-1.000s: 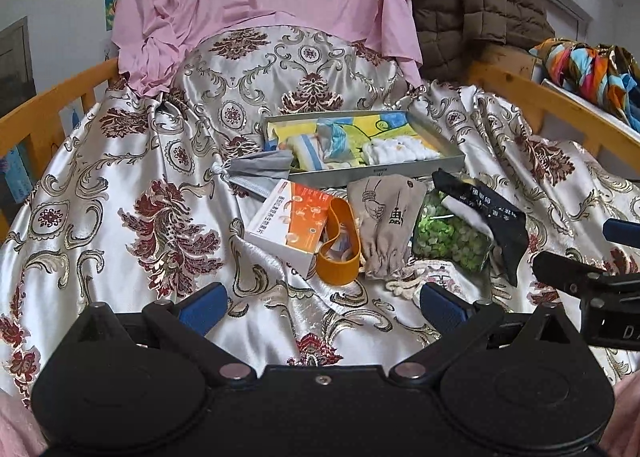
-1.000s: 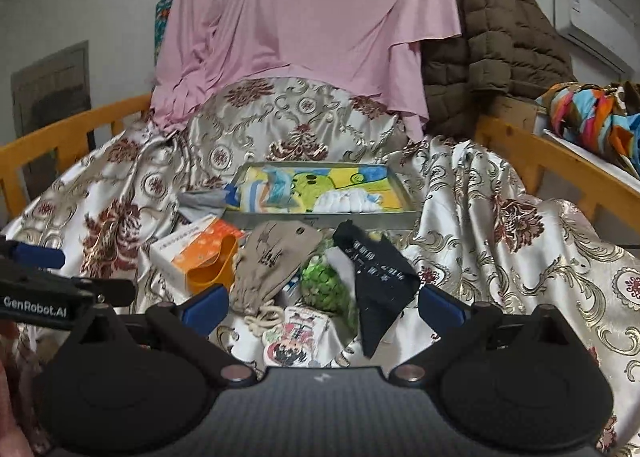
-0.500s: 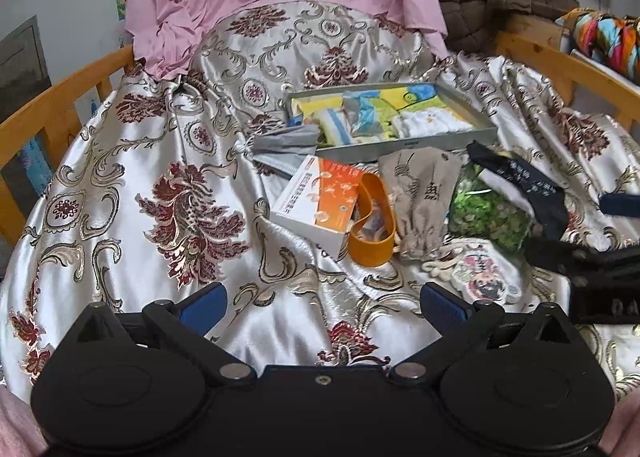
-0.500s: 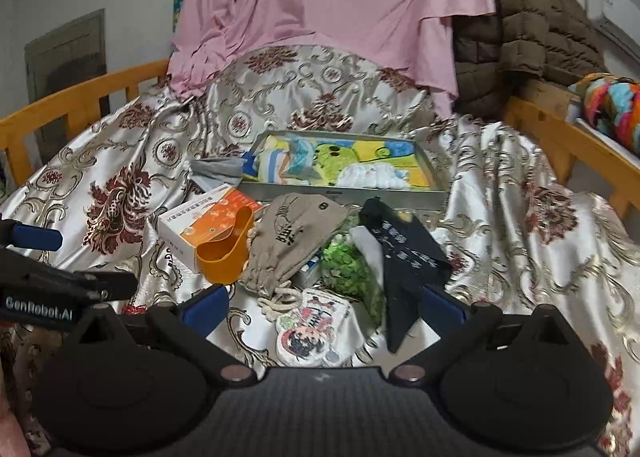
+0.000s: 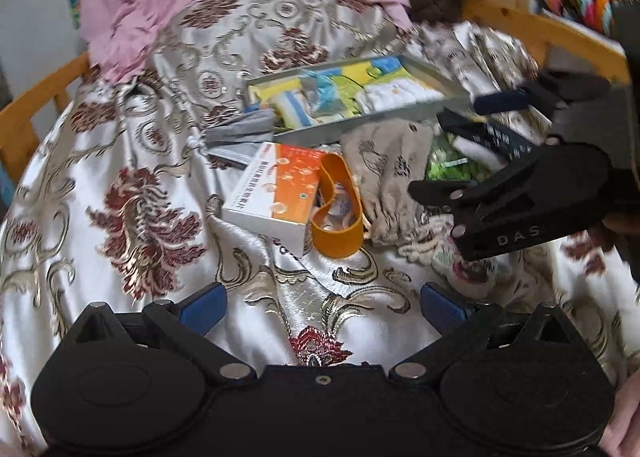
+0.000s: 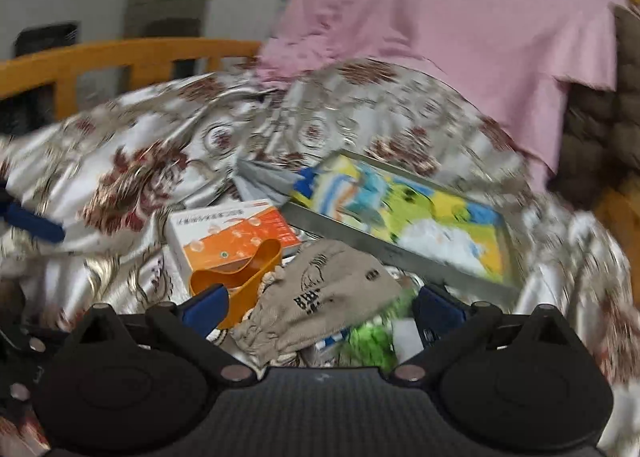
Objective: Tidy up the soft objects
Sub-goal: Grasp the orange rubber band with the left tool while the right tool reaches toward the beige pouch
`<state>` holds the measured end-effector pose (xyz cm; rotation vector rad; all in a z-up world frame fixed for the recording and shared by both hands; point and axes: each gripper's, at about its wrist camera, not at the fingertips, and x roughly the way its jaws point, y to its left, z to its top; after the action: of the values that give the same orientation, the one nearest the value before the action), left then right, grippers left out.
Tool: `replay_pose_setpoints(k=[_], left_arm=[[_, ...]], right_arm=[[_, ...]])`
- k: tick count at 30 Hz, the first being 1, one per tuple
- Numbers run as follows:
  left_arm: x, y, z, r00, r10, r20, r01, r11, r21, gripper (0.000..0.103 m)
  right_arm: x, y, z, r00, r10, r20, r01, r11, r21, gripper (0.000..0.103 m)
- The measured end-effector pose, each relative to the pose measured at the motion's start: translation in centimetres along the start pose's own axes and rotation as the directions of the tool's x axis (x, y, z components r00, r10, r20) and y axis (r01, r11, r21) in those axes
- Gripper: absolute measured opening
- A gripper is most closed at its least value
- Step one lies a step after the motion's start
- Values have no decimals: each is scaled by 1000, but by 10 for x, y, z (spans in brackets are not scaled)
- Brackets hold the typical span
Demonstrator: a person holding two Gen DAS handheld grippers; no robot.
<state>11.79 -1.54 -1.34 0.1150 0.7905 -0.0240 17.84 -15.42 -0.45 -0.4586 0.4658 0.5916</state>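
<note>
While much of both views is smeared by blur, some writing can still be made out: the letters "D A S" are seen on the black body of the right gripper (image 5: 452, 149), and dark printed characters, not legible, are carried by the beige drawstring pouch (image 6: 324, 297). Red characters along the white edge of the orange and white carton (image 5: 276, 189) are too small to be read.

A shallow grey tray (image 6: 400, 253) is set on the patterned satin cloth (image 5: 120, 177), on the far side of the pile. Folded soft pieces in yellow, blue, green and white are held in it. A grey cloth (image 5: 240, 133) is laid against its left end.

Nearer, the carton is placed at the left, with an orange band (image 5: 336, 217) leaning on it and the pouch just to its right. A green packet (image 6: 372, 341) and a black cloth with white print (image 5: 496, 141) are found to the right of the pouch.

The left gripper (image 5: 320, 305) is held with its jaws apart over bare cloth. The right gripper's jaws are likewise spread, directly over the pouch, nothing being clamped.
</note>
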Motion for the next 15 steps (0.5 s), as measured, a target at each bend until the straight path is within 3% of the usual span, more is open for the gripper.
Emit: replay_pose_setpoints(k=[4, 9, 15], left_arm=[[10, -3, 8, 1000, 11, 10, -12, 999, 37, 101], [23, 1, 20, 1000, -1, 3, 1, 1000, 21, 97], [47, 10, 29, 994, -92, -59, 88, 994, -71, 91]], right_arm=[[16, 3, -9, 999, 50, 6, -49, 994, -94, 103], [27, -3, -23, 996, 88, -30, -90, 991, -98, 102], [26, -3, -36, 992, 118, -52, -124, 983, -138, 101]])
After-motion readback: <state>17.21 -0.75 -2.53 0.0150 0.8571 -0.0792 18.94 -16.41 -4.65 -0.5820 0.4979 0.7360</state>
